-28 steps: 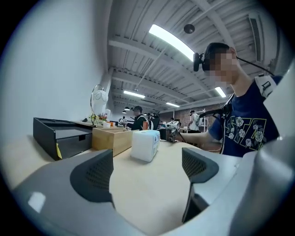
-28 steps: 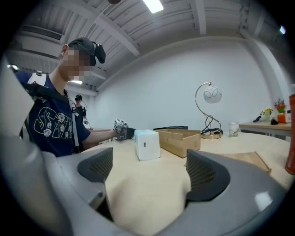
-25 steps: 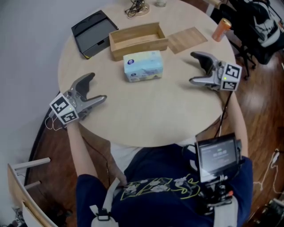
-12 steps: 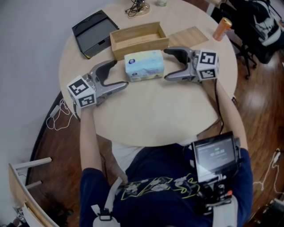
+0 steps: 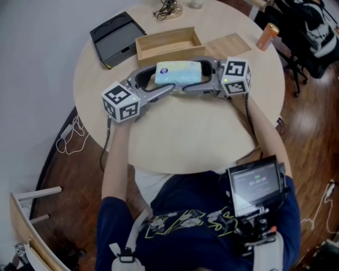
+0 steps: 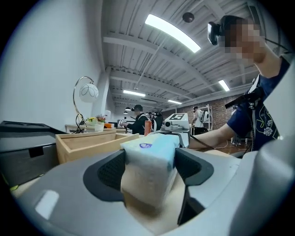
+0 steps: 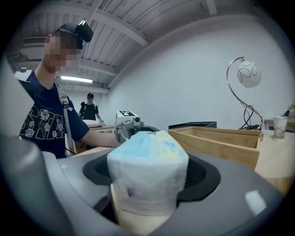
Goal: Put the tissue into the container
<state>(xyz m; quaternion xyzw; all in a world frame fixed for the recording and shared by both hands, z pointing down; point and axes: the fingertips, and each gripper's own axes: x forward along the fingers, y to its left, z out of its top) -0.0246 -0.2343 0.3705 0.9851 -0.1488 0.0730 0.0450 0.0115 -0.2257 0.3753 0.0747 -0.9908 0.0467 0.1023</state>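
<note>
The tissue pack (image 5: 179, 73), pale blue and yellow, lies on the round table (image 5: 185, 132) just in front of the open wooden container (image 5: 159, 54). My left gripper (image 5: 164, 78) takes its left end and my right gripper (image 5: 192, 75) its right end, the two facing each other. Both sets of jaws are closing, and their pads touch the pack's sides. In the left gripper view the tissue pack (image 6: 150, 170) fills the gap between the dark pads, with the container (image 6: 87, 143) behind it to the left. The right gripper view has the tissue pack (image 7: 147, 175) bulging between the pads, and the container (image 7: 216, 140) at right.
A black tray (image 5: 114, 37) sits left of the container and a flat wooden board (image 5: 225, 46) to its right. An orange can (image 5: 266, 36) stands near the right table edge. Lamp cables (image 5: 168, 8) lie at the far rim.
Both grippers have come in from the table's sides to the tissue pack and now bracket it from left and right. The pack has shifted a little towards the container.
</note>
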